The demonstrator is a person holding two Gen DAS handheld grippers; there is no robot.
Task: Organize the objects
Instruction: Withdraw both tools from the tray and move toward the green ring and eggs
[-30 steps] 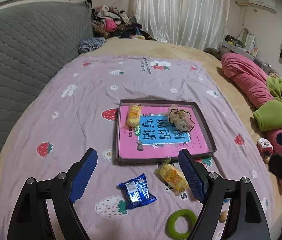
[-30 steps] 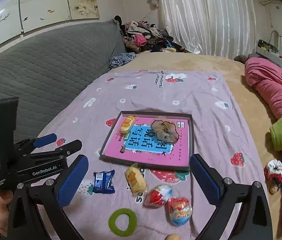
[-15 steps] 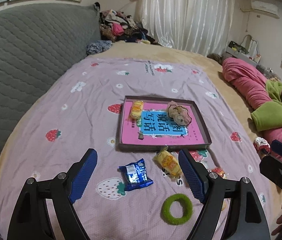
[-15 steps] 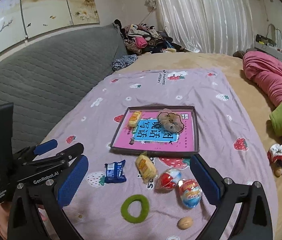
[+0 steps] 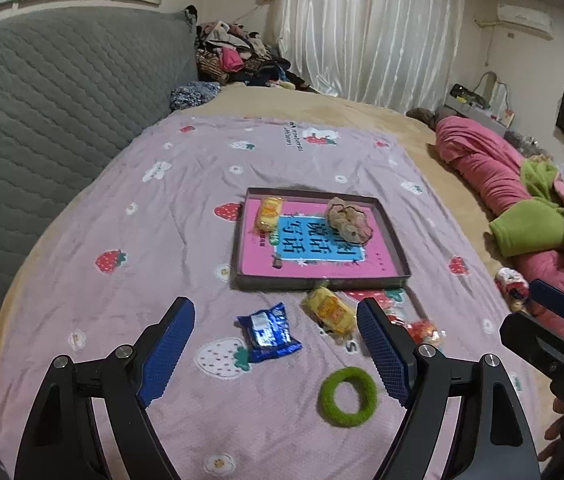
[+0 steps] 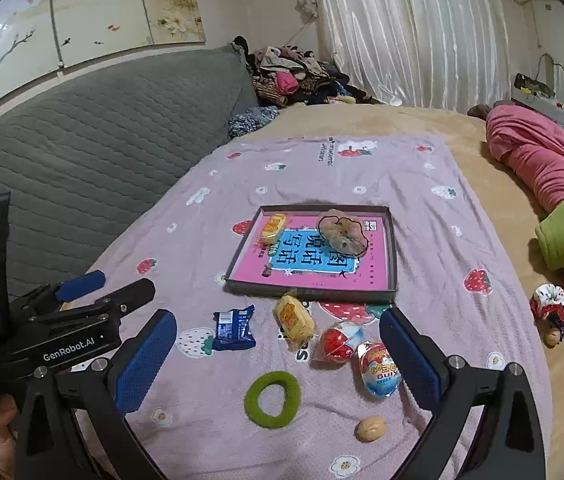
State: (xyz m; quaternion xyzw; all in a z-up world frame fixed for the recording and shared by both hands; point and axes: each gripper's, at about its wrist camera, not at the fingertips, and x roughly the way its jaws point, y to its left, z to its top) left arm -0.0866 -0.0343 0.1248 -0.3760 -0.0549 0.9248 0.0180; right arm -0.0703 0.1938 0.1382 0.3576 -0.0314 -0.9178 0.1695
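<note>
A shallow dark tray point(image 5: 321, 282) point(image 6: 309, 292) with a pink printed bottom holds a yellow snack point(image 5: 269, 213) and a beige scrunchie point(image 5: 347, 222). In front of it on the strawberry blanket lie a blue packet point(image 5: 268, 332) point(image 6: 234, 328), a yellow packet point(image 5: 327, 310) point(image 6: 293, 318), a red-white egg point(image 6: 337, 342), a blue egg point(image 6: 379, 368), a green hair ring point(image 5: 347, 396) point(image 6: 272, 399) and a walnut point(image 6: 370, 429). My left gripper point(image 5: 274, 305) hovers open over the blue packet. My right gripper point(image 6: 277, 315) hovers open above the snacks, holding nothing.
A grey quilted backrest point(image 5: 62, 100) rises on the left. A pink quilt point(image 5: 481, 156) and green cloth point(image 5: 529, 228) lie at the right. Beside them sits a small red-white fabric item point(image 6: 553, 308). A heap of clothes point(image 5: 234, 56) is at the far end.
Both grippers have drawn back from the tray, which now looks smaller. The green ring shows whole and the walnut has come into the right wrist view. Jaws stayed wide.
</note>
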